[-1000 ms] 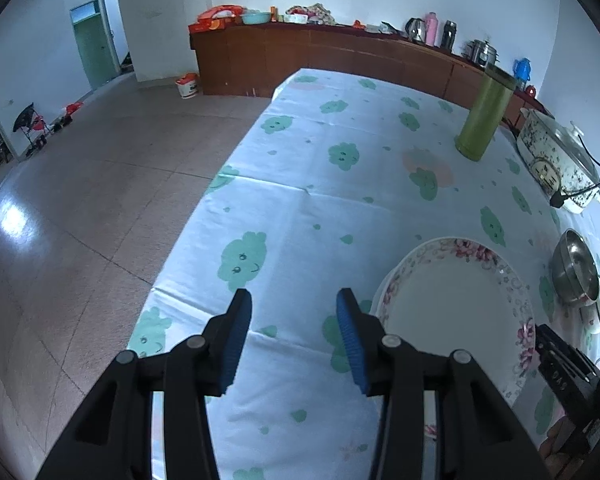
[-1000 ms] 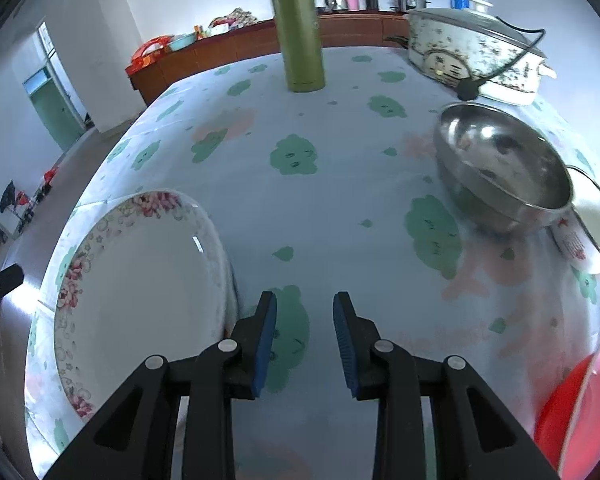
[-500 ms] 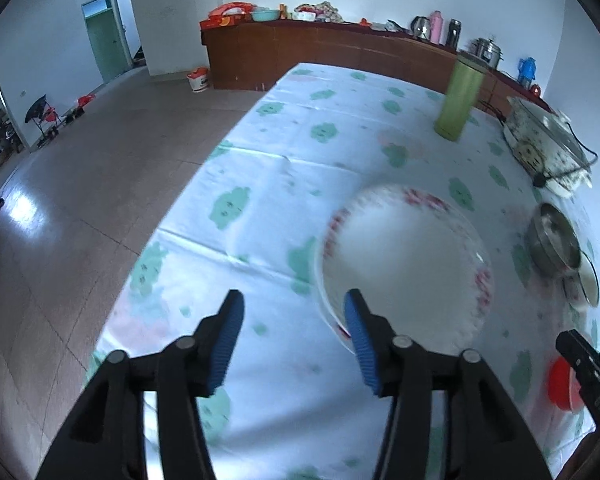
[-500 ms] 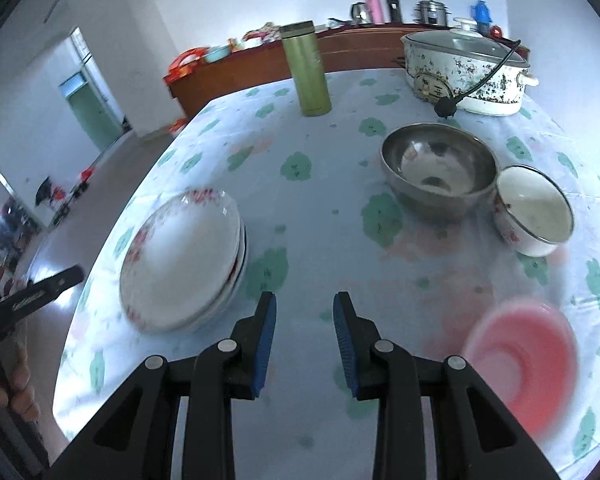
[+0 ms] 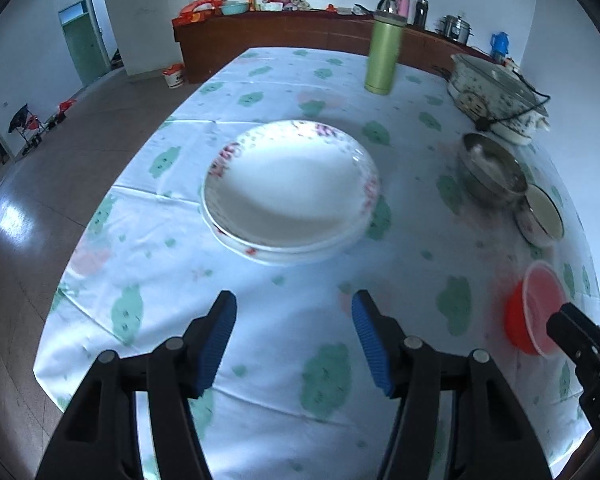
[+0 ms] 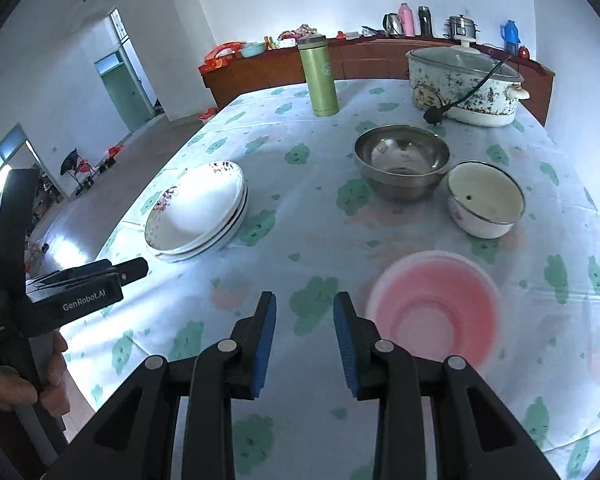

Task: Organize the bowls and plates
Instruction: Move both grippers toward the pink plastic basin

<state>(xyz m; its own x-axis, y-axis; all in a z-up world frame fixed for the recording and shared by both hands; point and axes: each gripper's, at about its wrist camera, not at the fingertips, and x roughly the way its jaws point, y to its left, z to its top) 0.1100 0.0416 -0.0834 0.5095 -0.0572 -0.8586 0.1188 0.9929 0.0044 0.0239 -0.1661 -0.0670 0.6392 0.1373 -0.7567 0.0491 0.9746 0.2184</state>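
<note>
red bowl [image 6: 434, 312] blurred, its rim hard to read. my left gripper [image 5: 294, 338] and right gripper [image 6: 305, 330] hover over the cloth [image 6: 300, 216], jaws apart, empty; plates [image 5: 290, 188] stacked ahead.

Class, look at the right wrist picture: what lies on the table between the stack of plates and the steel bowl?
Nothing but bare tablecloth lies between the stack of plates and the steel bowl; the right wrist view shows it.
</note>
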